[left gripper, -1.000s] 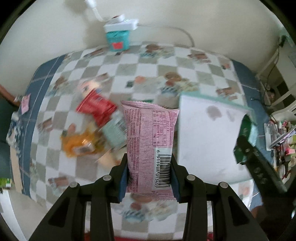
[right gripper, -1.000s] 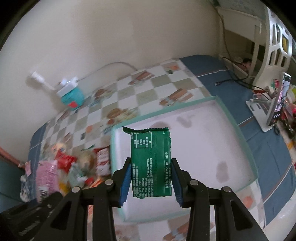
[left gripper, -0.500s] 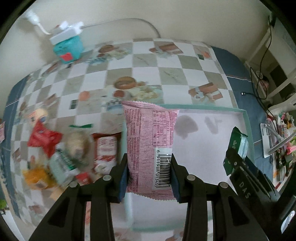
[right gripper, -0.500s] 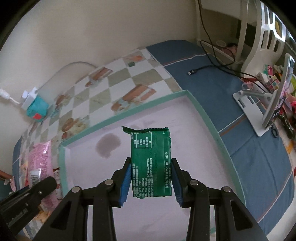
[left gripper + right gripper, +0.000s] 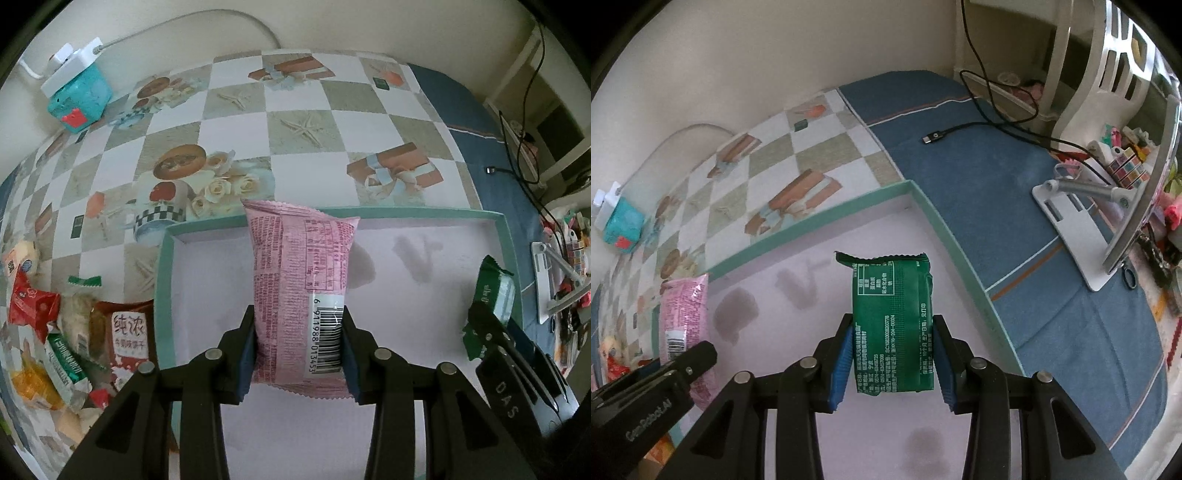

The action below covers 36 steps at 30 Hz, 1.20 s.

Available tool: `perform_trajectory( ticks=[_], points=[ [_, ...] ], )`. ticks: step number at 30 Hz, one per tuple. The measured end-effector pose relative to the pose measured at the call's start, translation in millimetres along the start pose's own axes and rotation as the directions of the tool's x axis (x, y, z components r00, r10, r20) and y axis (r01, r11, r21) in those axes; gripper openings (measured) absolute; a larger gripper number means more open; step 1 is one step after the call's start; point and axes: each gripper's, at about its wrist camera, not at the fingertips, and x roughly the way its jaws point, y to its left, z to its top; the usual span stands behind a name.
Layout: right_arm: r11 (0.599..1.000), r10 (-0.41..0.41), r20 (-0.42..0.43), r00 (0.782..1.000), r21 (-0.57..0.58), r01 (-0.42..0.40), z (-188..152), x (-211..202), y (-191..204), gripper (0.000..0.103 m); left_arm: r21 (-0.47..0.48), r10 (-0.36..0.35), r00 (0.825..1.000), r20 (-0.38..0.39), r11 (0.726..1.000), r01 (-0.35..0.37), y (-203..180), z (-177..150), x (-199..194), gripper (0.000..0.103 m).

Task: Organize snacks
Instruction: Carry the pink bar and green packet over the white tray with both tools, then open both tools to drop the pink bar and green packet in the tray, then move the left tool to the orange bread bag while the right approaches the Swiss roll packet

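My left gripper (image 5: 298, 314) is shut on a pink snack packet (image 5: 295, 266) and holds it upright over the left part of a white tray with a teal rim (image 5: 162, 295). My right gripper (image 5: 892, 325) is shut on a green snack packet (image 5: 886, 288), upright above the tray's right part near the teal rim (image 5: 953, 251). The green packet (image 5: 493, 295) also shows at the right edge of the left wrist view, and the pink packet (image 5: 683, 306) at the left of the right wrist view. A pile of loose snacks (image 5: 74, 343) lies on the checked cloth left of the tray.
A teal box with a white plug adapter (image 5: 77, 99) stands against the back wall. Right of the tray on the blue cloth are a white phone stand (image 5: 1071, 218), a black cable (image 5: 934, 138) and a colourful cube puzzle (image 5: 1126, 170). The tray floor shows a few grey stains.
Both grippers have moved rightward and down over the tray, each still holding its packet. The snack pile has slid to the left edge of the left wrist view.
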Motion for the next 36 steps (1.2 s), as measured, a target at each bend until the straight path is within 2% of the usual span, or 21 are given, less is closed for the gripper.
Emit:
perform_trajectory(
  ticks=[9, 14, 20, 22, 23, 25, 28, 31, 34, 36],
  points=[
    [1.000, -0.008, -0.004, 1.000, -0.003, 0.008, 0.9, 0.9, -1.0, 0.042, 0.003, -0.010, 1.000, -0.010, 1.000, 0.010, -2.5, 1.0, 8.0, 0.043],
    [1.000, -0.013, -0.011, 1.000, -0.015, 0.012, -0.6, 2.9, 1.8, 0.042, 0.004, -0.021, 1.000, 0.000, 1.000, 0.021, -1.3, 2.3, 10.7, 0.053],
    [0.999, -0.025, 0.007, 1.000, -0.032, 0.025, -1.0, -0.4, 4.8, 0.045, 0.001, -0.028, 1.000, 0.011, 1.000, 0.028, 4.0, 1.5, 3.3, 0.054],
    [0.999, -0.034, 0.010, 0.999, -0.034, 0.034, -1.2, -1.5, 4.8, 0.052, -0.001, -0.029, 0.999, 0.020, 1.000, 0.029, 6.7, 0.9, -0.5, 0.055],
    [0.999, -0.038, 0.013, 0.999, -0.039, 0.039, -1.2, -2.3, 5.4, 0.061, 0.000, -0.030, 0.999, 0.026, 1.000, 0.030, 8.6, 0.3, -3.4, 0.055],
    [0.998, -0.038, 0.017, 0.999, -0.050, 0.039, -1.5, -4.5, 6.7, 0.064, 0.002, -0.029, 0.999, 0.032, 1.000, 0.029, 10.4, -0.5, -8.7, 0.056],
    [0.998, -0.040, 0.028, 0.999, -0.050, 0.041, -2.2, -9.2, 7.4, 0.075, 0.001, -0.029, 0.998, 0.056, 1.000, 0.029, 17.0, -0.5, -18.8, 0.070],
    [0.998, -0.032, 0.039, 0.999, -0.053, 0.034, -3.6, -16.3, 9.2, 0.082, -0.005, -0.017, 0.996, 0.086, 1.000, 0.018, 26.7, -1.8, -31.3, 0.070],
    [0.998, -0.022, 0.056, 0.998, -0.064, 0.026, -6.5, -26.1, 13.7, 0.096, -0.016, -0.001, 0.992, 0.126, 1.000, 0.003, 39.5, -5.0, -45.8, 0.070],
    [0.997, -0.020, 0.065, 0.998, -0.078, 0.025, -8.1, -32.5, 18.6, 0.103, -0.015, 0.013, 0.987, 0.160, 1.000, -0.011, 46.1, -7.7, -55.3, 0.077]
  ],
)
